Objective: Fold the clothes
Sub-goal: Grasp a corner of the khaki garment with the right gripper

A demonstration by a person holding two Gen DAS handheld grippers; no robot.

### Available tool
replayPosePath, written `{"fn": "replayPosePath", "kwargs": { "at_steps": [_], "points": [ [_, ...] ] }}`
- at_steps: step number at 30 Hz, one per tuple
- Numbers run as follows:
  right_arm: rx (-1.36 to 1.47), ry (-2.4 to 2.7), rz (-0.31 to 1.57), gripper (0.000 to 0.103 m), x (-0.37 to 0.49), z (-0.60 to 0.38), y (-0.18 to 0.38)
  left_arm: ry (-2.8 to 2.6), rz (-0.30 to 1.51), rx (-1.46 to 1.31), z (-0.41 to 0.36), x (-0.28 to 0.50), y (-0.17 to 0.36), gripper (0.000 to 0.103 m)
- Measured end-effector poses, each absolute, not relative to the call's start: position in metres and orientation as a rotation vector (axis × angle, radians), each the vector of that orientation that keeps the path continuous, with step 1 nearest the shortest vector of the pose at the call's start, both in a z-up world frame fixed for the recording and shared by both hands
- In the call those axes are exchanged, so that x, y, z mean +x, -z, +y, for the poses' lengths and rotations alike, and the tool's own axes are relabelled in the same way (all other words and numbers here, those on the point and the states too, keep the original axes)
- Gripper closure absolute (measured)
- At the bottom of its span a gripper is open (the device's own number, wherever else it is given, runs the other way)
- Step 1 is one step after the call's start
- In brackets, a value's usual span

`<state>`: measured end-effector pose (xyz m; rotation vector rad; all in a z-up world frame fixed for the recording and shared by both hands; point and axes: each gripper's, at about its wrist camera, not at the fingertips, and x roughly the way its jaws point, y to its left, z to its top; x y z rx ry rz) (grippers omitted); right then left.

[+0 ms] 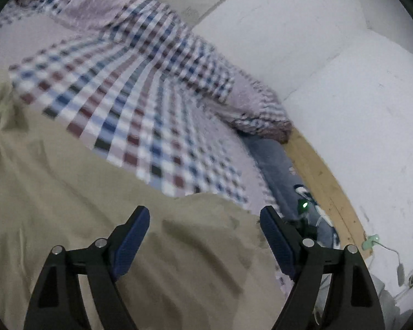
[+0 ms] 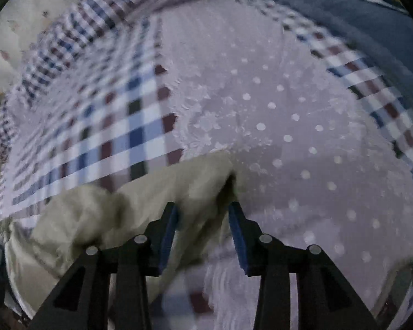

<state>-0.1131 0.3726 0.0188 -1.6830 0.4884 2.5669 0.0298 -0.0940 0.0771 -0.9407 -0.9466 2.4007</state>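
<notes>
Beige garment (image 1: 68,206) lies rumpled and creased on checked bedspread (image 1: 140,104). Left gripper (image 1: 205,220) jaws spread wide above it, empty. Right gripper (image 2: 203,214) partly parted, straddling a cloth edge, pads not pressing.

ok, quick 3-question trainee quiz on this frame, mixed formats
1. True or false: the left claw is clamped on the beige garment.
2. Multiple choice: the bedcover under the garment is A) plain green, B) checked with a dotted panel, C) striped yellow.
3. Fill in: in the right wrist view, a fold of beige cloth lies between the pads of the right claw, which stand ____.

Key: 1 false, its pads stand wide apart above the cloth; 2 B; 3 apart.
</notes>
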Motion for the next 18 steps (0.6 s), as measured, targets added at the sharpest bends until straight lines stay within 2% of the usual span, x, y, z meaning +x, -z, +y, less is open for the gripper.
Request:
{"fn": "replayPosePath", "kwargs": {
  "at_steps": [2,3,5,10,12,15,18],
  "points": [
    [-1.709,-2.537,0.507,0.06,-0.132,0.372,-0.008,-2.415,-0.929,-0.954,-0.096,0.027,-0.069,0.018],
    [-1.689,-2.549,0.502,0.062,-0.139,0.369,-0.01,-2.424,-0.926,-0.957,-0.098,0.025,-0.066,0.017],
    [-1.668,-2.609,0.476,0.098,-0.154,0.358,-0.018,-2.443,-0.926,-0.966,-0.101,0.02,-0.059,0.018],
    [-1.377,-2.923,0.254,0.099,-0.173,0.315,-0.101,-2.482,-0.992,-0.925,-0.108,0.016,-0.05,0.018],
    [-1.16,-3.027,0.196,0.099,-0.168,0.311,-0.149,-2.504,-0.962,-0.889,-0.108,0.017,-0.053,0.018],
    [-0.75,-3.26,0.219,0.098,-0.131,0.315,-0.212,-2.524,-0.875,-0.895,-0.101,0.017,-0.056,0.018],
    [-0.681,-3.262,0.085,0.098,-0.108,0.327,-0.223,-2.499,-0.861,-0.923,-0.094,0.016,-0.055,0.018]
  ]
}}
